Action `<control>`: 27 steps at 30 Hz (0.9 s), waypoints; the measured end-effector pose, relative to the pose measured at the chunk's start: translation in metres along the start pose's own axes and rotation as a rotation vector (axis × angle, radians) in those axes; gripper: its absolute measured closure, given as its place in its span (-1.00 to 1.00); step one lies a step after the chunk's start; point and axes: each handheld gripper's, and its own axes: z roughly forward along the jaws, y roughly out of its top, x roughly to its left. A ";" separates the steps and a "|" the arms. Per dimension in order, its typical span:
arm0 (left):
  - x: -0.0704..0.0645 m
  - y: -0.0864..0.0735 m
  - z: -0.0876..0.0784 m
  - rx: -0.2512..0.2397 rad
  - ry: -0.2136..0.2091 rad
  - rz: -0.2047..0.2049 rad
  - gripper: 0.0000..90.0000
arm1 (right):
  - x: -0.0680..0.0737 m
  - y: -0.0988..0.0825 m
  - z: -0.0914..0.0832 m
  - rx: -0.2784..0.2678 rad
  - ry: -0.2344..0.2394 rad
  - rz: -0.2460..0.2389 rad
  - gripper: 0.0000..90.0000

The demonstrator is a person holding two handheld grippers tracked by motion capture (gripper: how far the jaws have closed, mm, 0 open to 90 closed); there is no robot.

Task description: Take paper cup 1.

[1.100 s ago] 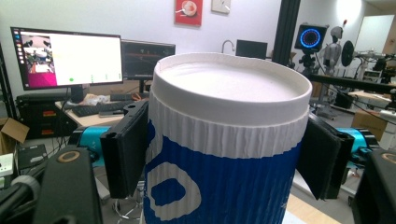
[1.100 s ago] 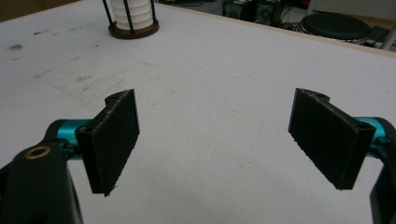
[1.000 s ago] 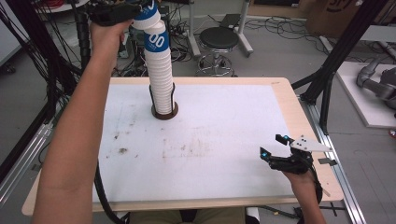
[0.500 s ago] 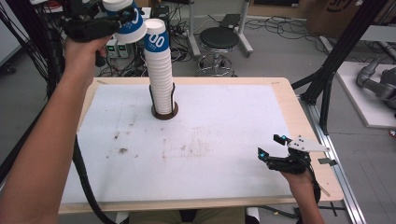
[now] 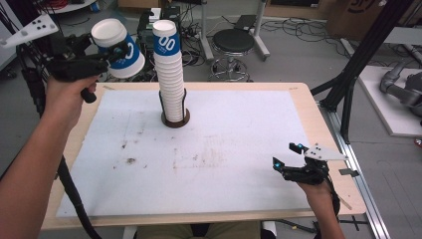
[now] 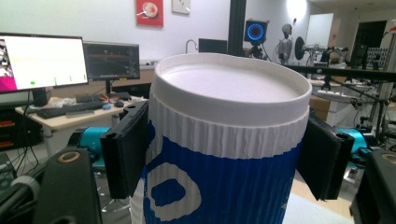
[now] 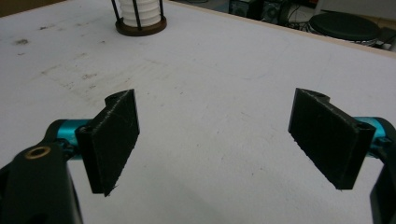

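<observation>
A tall stack of white and blue paper cups (image 5: 170,74) stands in a dark ring holder (image 5: 175,119) at the back of the table. My left gripper (image 5: 115,50) is up in the air to the left of the stack, shut on one cup (image 5: 118,47) that lies tilted with its white bottom toward the camera. In the left gripper view both black pads press the ribbed sides of that cup (image 6: 224,154). My right gripper (image 5: 288,162) rests low at the table's front right, open, with nothing between its pads (image 7: 116,140). The holder (image 7: 140,25) shows far off in the right gripper view.
A white sheet (image 5: 224,144) covers the wooden table. Behind the table stand a black stool (image 5: 234,42) and cables on the floor. A black frame post (image 5: 358,64) rises at the right. A cable (image 5: 69,184) trails from the left gripper along the table's left edge.
The left gripper has carried the cup off the top of the stack to the left and somewhat lower, and the cup has tilted. The right gripper has stayed in place.
</observation>
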 end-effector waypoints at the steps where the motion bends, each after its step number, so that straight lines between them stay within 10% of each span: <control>1: -0.003 -0.006 -0.006 0.002 -0.013 0.008 -0.41 | 0.001 0.001 0.002 0.000 0.002 -0.006 -0.63; 14: -0.018 -0.045 -0.023 0.022 -0.056 0.023 -0.41 | 0.002 0.002 0.009 0.008 0.024 -0.006 -0.63; 27: -0.039 -0.094 -0.007 0.078 -0.143 0.021 -0.40 | 0.008 0.009 0.010 -0.008 0.057 -0.026 -0.63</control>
